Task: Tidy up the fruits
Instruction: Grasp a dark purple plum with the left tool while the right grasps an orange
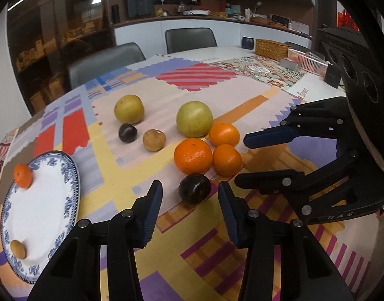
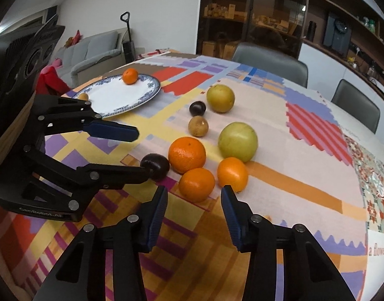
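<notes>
Blue-padded fingers of the left tool (image 1: 190, 209) stand wide apart in the foreground of the left wrist view, holding nothing, with a dark plum (image 1: 195, 189) lying on the cloth just beyond the gap between them. From the right wrist view this same left tool (image 2: 141, 150) shows side-on, its lower finger reaching to that plum (image 2: 155, 166), whether touching it or only in front of it cannot be told.

The right tool (image 2: 195, 213) is likewise spread wide and empty, with a small orange (image 2: 197, 184) just ahead of its gap. In the left wrist view the right tool (image 1: 242, 160) enters from the right side, open, near the orange cluster.

Past the plum sit a large orange (image 1: 193, 156) and two smaller ones, one of them (image 1: 224, 134) beside a big green-yellow fruit (image 1: 194, 119). Further in lie a brown round fruit (image 1: 154, 140), a second dark plum (image 1: 127, 133) and another yellow-green fruit (image 1: 128, 109), all on the patchwork cloth (image 1: 242, 115) covering the bench.

A blue-rimmed plate (image 1: 71, 175) rests near the bench's edge, well apart from the group, carrying a small orange (image 1: 22, 176) and a small brown fruit (image 1: 18, 249). In the right wrist view that brown fruit is mostly hidden behind the left tool, while only the left wrist view shows a wicker basket (image 1: 272, 49) at the far end of the bench.
</notes>
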The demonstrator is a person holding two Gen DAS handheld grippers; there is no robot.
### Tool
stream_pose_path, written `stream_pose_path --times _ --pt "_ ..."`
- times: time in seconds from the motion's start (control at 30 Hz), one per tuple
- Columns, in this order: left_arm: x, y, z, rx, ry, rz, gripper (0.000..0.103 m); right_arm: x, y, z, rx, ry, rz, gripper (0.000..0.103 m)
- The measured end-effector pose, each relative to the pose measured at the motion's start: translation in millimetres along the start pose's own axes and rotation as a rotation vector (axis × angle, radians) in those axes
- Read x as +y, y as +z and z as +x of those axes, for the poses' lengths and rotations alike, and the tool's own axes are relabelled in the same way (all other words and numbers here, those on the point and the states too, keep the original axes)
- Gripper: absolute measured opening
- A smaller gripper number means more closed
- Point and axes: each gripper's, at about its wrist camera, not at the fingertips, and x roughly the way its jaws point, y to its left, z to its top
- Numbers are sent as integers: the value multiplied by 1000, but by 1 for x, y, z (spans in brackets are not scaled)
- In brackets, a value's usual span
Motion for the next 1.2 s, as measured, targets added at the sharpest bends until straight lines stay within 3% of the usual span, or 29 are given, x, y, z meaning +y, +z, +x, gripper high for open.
stream_pose_path --times 0.37,0.47,0.67,1.2 --pt "7 3 19 58 -64 -13 34 -7 5 15 28 29 3 45" --pt "8 4 19 57 -79 -24 30 -8 7 18 34 39 8 40" --pt "8 3 17 47 -58 -43 29 -9 9 21 30 46 18 36" --pt "7 4 -13 -3 20 -123 29 -4 9 1 -17 46 69 35"
